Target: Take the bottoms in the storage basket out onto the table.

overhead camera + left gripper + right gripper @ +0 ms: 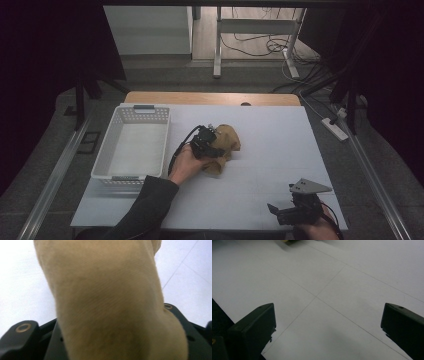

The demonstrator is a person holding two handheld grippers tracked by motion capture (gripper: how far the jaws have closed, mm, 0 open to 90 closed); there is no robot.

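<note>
White sheeting covers the table (280,150), and just right of the white basket (132,147) the left gripper (212,145) is clamped on a bunched tan cloth (107,305). Loose folds trailing below could catch the basket's rim on the way over, or the soft fabric could slip free. Well right of the basket, the right gripper (328,322) rests with jaws spread wide, grasping nothing.
</note>
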